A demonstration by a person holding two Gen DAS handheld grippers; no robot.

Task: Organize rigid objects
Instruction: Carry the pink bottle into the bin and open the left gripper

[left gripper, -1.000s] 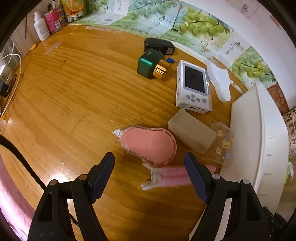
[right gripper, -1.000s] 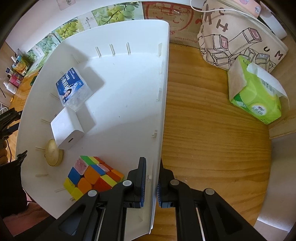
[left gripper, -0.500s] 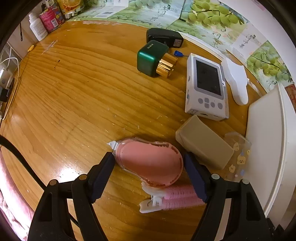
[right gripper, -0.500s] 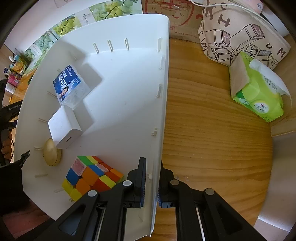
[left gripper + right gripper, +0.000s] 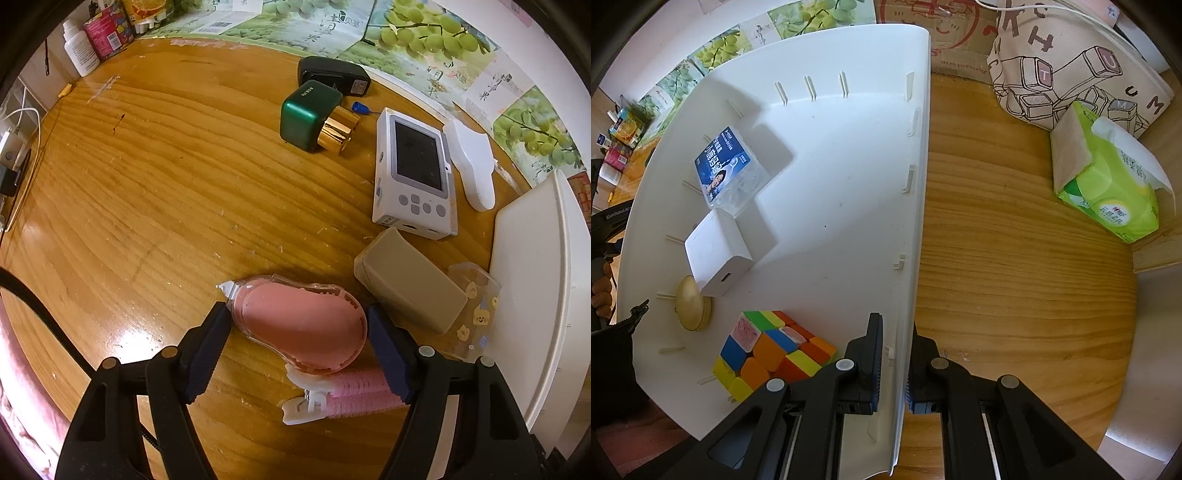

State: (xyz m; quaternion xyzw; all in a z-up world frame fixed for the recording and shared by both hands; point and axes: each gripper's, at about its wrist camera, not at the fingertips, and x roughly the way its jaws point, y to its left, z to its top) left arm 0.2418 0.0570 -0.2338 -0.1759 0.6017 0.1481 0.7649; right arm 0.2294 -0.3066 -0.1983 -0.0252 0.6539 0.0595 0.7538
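Observation:
A pink correction-tape dispenser (image 5: 299,325) lies flat on the wooden table. My left gripper (image 5: 297,314) points down over it, open, with one pad close beside each side of the dispenser. A pink hair-roller clip (image 5: 351,387) lies just under it. Further off are a beige box (image 5: 406,291), a white handheld device (image 5: 415,173) and a green bottle with a gold cap (image 5: 310,110). My right gripper (image 5: 895,326) is shut on the right wall of the white tray (image 5: 849,184). The tray holds a colour cube (image 5: 768,350), a white charger (image 5: 716,254), a blue box (image 5: 731,170) and a gold disc (image 5: 690,308).
The tray's edge (image 5: 524,258) stands right of the dispenser, with a clear bear-print case (image 5: 476,310) against it. A black adapter (image 5: 332,75) and a white plastic piece (image 5: 472,162) lie at the back. Right of the tray are a green tissue pack (image 5: 1108,184) and a tote bag (image 5: 1071,62).
The left gripper has come down and forward, so the pink dispenser now lies between its jaws instead of ahead of them. The right gripper has kept its hold on the tray wall.

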